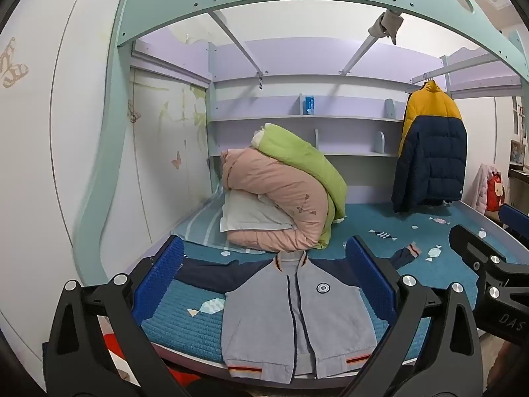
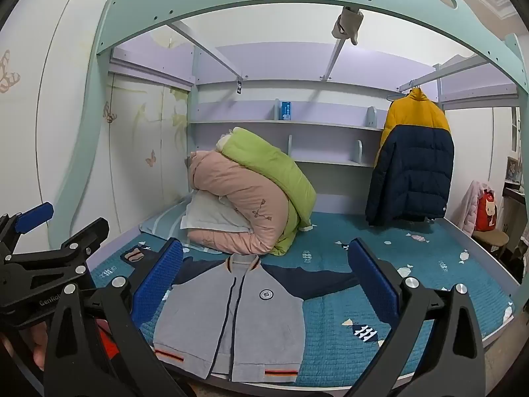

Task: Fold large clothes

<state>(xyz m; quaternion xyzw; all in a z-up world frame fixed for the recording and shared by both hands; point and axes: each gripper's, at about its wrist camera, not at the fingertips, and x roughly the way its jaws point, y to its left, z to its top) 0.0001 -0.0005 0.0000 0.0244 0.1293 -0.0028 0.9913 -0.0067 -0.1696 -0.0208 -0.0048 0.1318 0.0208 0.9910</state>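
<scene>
- Grey-bodied, navy-sleeved zip jacket [image 1: 297,317] lies flat, front up, at the near edge of the bed [image 1: 439,238]; sleeves spread sideways, hem almost at the edge
- Left tool [image 1: 264,281] and right tool [image 2: 264,281] both hover over it with fingers wide apart, holding nothing
- Risk, as I judge it: dragging the hem could pull the jacket off the near edge; pinching the teal quilted bedcover [image 2: 330,324] along with the fabric would spoil the fold

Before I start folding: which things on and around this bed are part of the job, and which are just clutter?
In the job:
- grey zip-up jacket with navy sleeves, spread flat on the teal quilted bed cover
- left gripper, open
- right gripper, open

Lying about:
- rolled pink and green quilts
- hanging yellow-and-navy puffer jacket
- small blue box on the shelf
</scene>
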